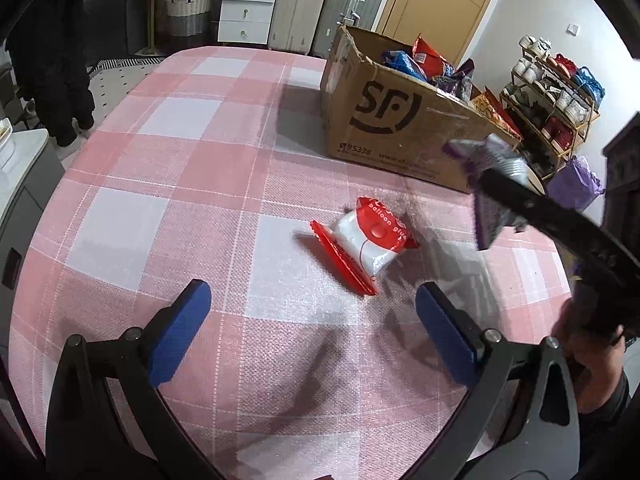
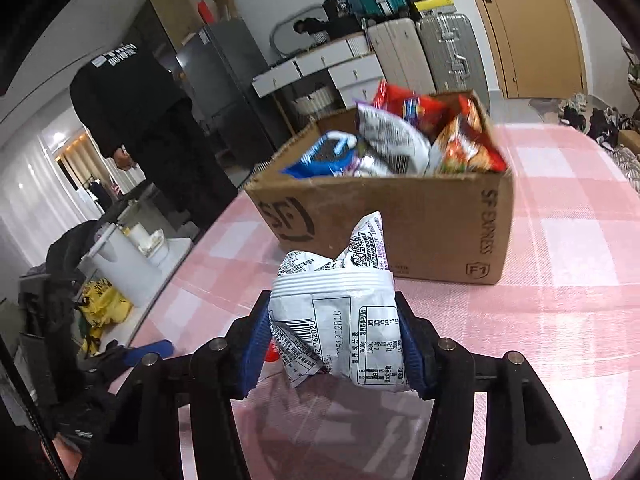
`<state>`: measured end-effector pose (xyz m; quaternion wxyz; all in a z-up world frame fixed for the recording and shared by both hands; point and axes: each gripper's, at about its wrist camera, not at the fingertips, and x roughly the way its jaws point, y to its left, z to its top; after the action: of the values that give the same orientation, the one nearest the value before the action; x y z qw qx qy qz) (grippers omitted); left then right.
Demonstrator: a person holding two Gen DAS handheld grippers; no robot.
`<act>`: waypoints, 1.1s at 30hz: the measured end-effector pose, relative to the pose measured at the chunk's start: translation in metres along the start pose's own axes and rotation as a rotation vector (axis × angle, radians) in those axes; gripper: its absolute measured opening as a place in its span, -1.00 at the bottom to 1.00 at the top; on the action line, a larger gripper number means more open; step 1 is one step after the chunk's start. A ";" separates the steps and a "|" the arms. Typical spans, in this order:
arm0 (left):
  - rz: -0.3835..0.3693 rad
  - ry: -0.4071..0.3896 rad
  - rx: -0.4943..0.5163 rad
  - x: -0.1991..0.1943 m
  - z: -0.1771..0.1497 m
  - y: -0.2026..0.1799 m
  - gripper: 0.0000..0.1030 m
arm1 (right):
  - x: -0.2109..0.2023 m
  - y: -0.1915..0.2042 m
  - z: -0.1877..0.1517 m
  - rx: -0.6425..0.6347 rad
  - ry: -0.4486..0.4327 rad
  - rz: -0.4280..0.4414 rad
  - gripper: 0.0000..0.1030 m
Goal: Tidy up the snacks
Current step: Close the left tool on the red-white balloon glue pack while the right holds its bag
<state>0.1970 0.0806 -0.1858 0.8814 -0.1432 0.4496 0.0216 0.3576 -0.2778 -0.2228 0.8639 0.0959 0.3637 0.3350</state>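
The right gripper (image 2: pixel 334 344) was closed on a white-and-purple snack packet (image 2: pixel 340 320), which was pinched between the blue pads (image 2: pixel 412 354) and crumpled upward beyond the fingertips, its printed back with barcode and nutrition table turned toward the camera. Straight ahead of this gripper, a little apart, an open cardboard box (image 2: pixel 420 220) marked SF was seen on the pink checked tablecloth (image 2: pixel 560 280); it was already filled with snack bags (image 2: pixel 400 140) in red, blue and white, some standing above the rim.

The left gripper (image 1: pixel 312 312) was held wide apart, with nothing between its blue pads (image 1: pixel 180 332), and was poised above the cloth. Just ahead of its fingertips, slightly toward the right finger, a red-and-white packet (image 1: pixel 368 248) labelled "balloon glue" was lying flat on the cloth. Farther ahead and to the right the same box was visible. At the right of the left wrist view, the held packet was seen raised in front of the box, blurred.
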 end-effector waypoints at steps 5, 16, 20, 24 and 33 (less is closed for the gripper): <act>-0.001 0.011 0.016 0.004 0.001 -0.007 0.98 | -0.033 -0.007 -0.003 0.010 -0.029 0.022 0.11; 0.024 0.075 0.112 0.040 0.015 -0.025 0.98 | -0.070 -0.026 -0.027 0.050 -0.044 0.030 0.11; 0.049 0.073 0.124 0.051 0.021 -0.029 0.98 | -0.075 -0.033 -0.038 0.070 -0.033 0.023 0.11; 0.022 0.088 0.113 0.063 0.026 -0.028 0.97 | -0.082 -0.043 -0.049 0.097 -0.012 0.011 0.11; -0.022 0.077 0.134 0.070 0.037 -0.034 0.36 | -0.092 -0.043 -0.055 0.097 -0.026 -0.006 0.11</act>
<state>0.2733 0.0517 -0.2133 0.8714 -0.0896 0.4818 -0.0240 0.2942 -0.3742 -0.2277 0.8640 0.1410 0.3684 0.3129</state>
